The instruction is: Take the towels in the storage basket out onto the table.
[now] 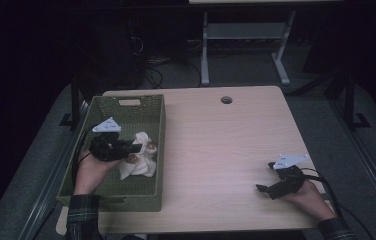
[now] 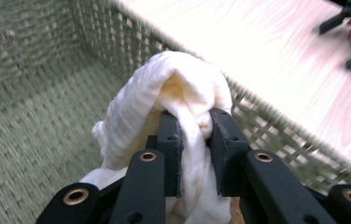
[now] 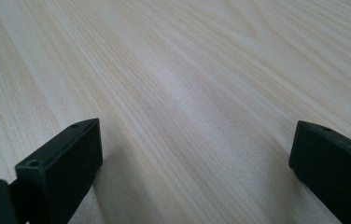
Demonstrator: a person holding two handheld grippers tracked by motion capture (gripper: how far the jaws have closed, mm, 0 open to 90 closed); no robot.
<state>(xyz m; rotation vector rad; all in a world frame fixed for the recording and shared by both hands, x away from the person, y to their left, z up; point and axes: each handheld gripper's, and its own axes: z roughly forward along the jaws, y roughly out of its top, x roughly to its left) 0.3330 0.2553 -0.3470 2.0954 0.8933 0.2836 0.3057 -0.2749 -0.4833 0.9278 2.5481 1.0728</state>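
A cream cloth (image 1: 139, 160) hangs bunched inside the green woven basket (image 1: 107, 195) at the table's left. My left gripper (image 1: 137, 147) is shut on the cloth (image 2: 173, 88); in the left gripper view both black pads pinch a fold of it and the rest drapes down over the basket floor (image 2: 29, 135). My right gripper (image 1: 265, 176) rests low over the table's front right, held by a hand. In the right gripper view its jaws stand wide apart over bare wood, with nothing between them (image 3: 197, 154).
The light wooden table (image 1: 216, 145) has a round cable hole (image 1: 226, 100) near its far edge. A desk frame (image 1: 246, 45) stands on the dark floor beyond the table. The basket wall (image 2: 267, 126) lies between the cloth and the tabletop.
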